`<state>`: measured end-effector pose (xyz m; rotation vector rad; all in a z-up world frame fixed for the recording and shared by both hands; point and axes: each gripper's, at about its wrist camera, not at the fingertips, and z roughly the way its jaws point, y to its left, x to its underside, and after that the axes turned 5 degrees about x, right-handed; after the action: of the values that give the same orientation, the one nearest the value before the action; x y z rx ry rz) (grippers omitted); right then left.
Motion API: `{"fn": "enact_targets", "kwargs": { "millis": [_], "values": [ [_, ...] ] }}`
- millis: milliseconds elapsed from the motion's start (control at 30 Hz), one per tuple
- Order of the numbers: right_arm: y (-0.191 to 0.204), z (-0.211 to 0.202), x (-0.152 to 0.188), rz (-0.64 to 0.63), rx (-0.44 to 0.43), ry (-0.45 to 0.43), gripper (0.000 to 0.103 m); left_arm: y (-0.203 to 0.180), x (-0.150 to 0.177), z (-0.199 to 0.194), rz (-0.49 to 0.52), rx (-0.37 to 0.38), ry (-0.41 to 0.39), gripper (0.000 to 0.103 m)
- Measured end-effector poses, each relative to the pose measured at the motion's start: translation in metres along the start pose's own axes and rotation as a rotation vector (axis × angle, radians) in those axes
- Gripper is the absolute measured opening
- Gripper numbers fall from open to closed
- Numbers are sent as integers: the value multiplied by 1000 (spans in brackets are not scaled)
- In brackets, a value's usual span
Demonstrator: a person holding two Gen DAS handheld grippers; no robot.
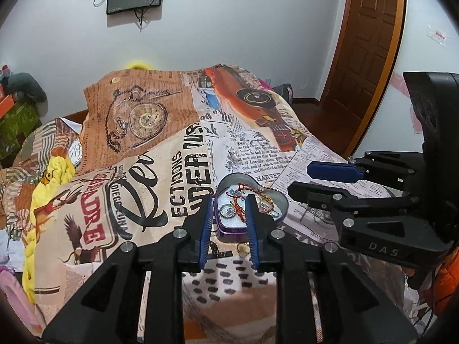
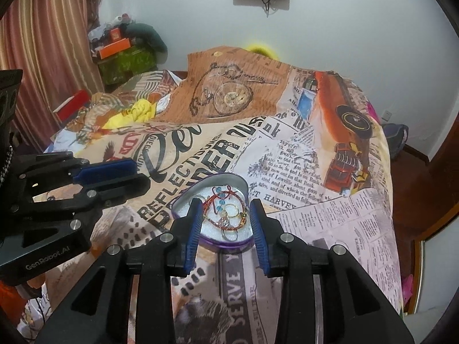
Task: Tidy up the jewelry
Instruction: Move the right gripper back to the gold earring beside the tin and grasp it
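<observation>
A purple heart-shaped tin (image 1: pixel 229 233) (image 2: pixel 183 197) lies open on the printed blanket. It holds red cord bracelets (image 1: pixel 239 200) (image 2: pixel 218 205), a silver ring (image 1: pixel 226 211) and gold rings (image 2: pixel 233 209). A small gold ring (image 1: pixel 241 248) lies on the blanket just in front of the tin. My left gripper (image 1: pixel 229 203) is open and empty, hovering just before the tin; it also shows at the left of the right wrist view (image 2: pixel 137 172). My right gripper (image 2: pixel 225 205) is open and empty over the tin's near side, and shows at the right in the left wrist view (image 1: pixel 298 179).
The blanket (image 1: pixel 160 172) (image 2: pixel 315 177) covers a bed and drops off at the right toward a wooden floor and door (image 1: pixel 370 46). Yellow cloth (image 1: pixel 54 172) (image 2: pixel 140 111) lies at the left. Boxes (image 2: pixel 123 57) stand by the curtain.
</observation>
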<state>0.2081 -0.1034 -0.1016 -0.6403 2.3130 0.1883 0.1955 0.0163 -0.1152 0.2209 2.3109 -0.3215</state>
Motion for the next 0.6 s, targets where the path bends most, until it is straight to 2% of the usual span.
{"fn": "enact_targets", "kwargs": {
  "millis": [233,367,600],
  "values": [
    [4,-11,12,11,-9,6,34,-4,11,-15,5,-9,2,22],
    [7,-10,21,23,-16,27,43,-1,22,-19,-11,-17,13,33],
    [14,4,40,34,-25,97,43,14,45,-14,-52,-36,67,34]
  ]
}}
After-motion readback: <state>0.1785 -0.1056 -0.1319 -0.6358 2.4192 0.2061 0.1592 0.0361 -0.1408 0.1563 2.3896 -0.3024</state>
